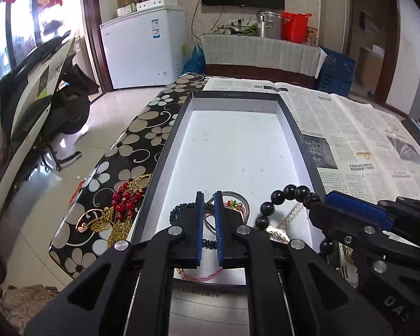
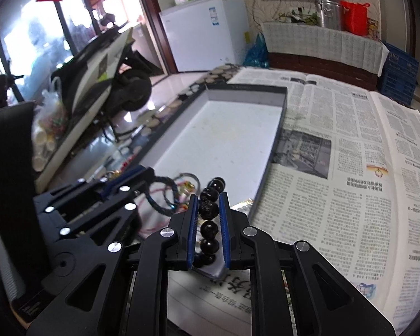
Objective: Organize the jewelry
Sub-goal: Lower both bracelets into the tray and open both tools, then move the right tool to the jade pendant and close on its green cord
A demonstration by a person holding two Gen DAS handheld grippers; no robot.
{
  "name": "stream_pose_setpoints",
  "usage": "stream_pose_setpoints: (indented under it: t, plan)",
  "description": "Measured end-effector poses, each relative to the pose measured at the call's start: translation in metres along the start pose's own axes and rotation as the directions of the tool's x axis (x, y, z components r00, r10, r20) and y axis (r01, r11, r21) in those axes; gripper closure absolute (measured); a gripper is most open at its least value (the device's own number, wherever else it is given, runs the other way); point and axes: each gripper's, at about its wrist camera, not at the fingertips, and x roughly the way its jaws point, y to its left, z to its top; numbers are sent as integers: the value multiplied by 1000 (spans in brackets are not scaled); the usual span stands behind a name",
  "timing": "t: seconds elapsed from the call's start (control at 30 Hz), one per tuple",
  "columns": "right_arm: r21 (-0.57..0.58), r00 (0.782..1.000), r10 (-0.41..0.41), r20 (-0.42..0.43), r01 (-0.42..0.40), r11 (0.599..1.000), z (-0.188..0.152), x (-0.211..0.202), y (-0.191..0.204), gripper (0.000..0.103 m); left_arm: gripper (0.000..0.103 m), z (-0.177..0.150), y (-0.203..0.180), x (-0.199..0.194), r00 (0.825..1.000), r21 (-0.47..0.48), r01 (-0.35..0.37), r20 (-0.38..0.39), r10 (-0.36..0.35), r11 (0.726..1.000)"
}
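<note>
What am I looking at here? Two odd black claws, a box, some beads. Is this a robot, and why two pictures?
No robot arm: a person holds a two-finger gripper in each hand, each with a camera looking along its fingers. One picture is from the left gripper, the other from the right gripper. Both reach over a shallow white-lined box on a table covered with newspaper and a flowered cloth. The right gripper holds a black bead bracelet. The left is nearly closed over cord bracelets in the box; whether it grips one is unclear. Red beads and gold chains lie outside the box.

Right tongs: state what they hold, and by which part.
The right tongs grip the black bead bracelet across a few beads of its strand.
</note>
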Motion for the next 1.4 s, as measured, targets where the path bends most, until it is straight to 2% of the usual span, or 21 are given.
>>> stream_pose_setpoints:
  t: [0.43, 0.5, 0.63, 0.73, 0.9, 1.2, 1.33, 1.4]
  plan:
    - [-10, 1000, -31, 7, 31, 999, -3, -7, -8, 87, 93, -4, 3, -4, 1000, 17, -13, -2, 14, 1000]
    - [-11, 999, -30, 18, 30, 999, -4, -10, -12, 87, 81, -4, 4, -6, 1000, 14, -10, 3, 10, 1000]
    - [-13, 997, -25, 69, 26, 1000, -9, -22, -26, 85, 78, -5, 1, -11, 1000, 29, 0, 21, -1, 1000]
    - [1, 995, -35, 91, 35, 999, -12, -30, -42, 83, 69, -6, -3, -14, 999, 46, 11, 31, -13, 999]
    - [41, 991, -71, 112, 67, 997, -13, -45, -74, 83, 62, -6, -16, -17, 998, 96, 30, 50, -35, 995]
    - [54, 985, -140, 99, 135, 989, -39, -64, -120, 82, 51, -9, -37, -28, 989, 115, 132, 55, -139, 985]
    - [35, 990, -119, 74, 117, 993, -62, -67, -126, 82, 44, -13, -53, -36, 977, 153, 195, 57, -206, 969]
    - [7, 992, -113, 60, 113, 994, -69, -68, -123, 82, 37, -14, -62, -38, 968, 179, 235, 47, -247, 955]
